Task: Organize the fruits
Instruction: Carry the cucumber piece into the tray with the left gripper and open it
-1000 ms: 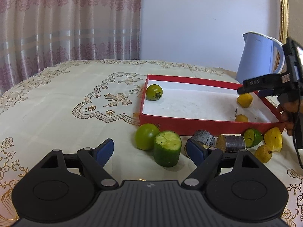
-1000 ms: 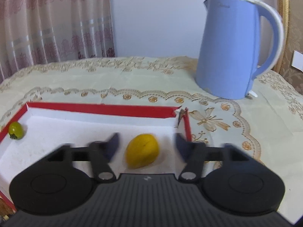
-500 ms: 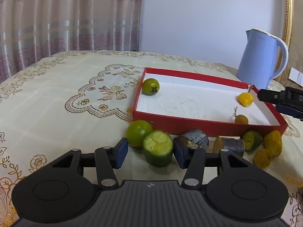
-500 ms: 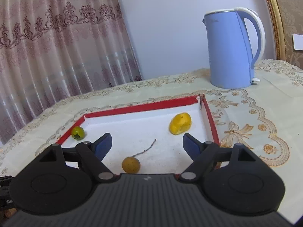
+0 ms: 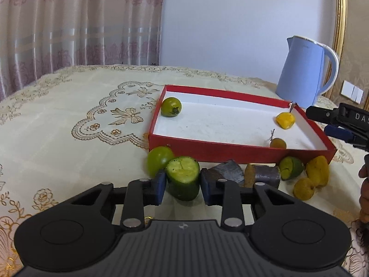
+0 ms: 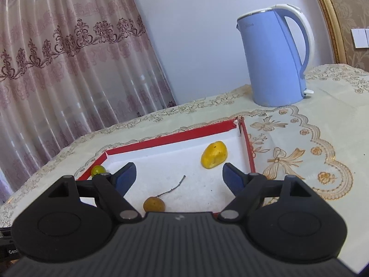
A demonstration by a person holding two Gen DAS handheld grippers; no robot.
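Observation:
A red tray with a white floor holds a green tomato, a yellow fruit and a small brown fruit with a stem. In front of the tray lie a green fruit, a cut cucumber piece, two dark cut pieces and several small fruits. My left gripper has its pads against the cucumber piece on both sides. My right gripper is open and empty above the tray, short of the yellow fruit and past the brown fruit.
A blue kettle stands behind the tray's far right corner, also in the right wrist view. The table has an embroidered cream cloth. Curtains hang behind. The right gripper shows at the right edge of the left view.
My left gripper has closed in from wide open onto the cucumber piece. My right gripper has drawn back and up from the yellow fruit, which lies in the tray.

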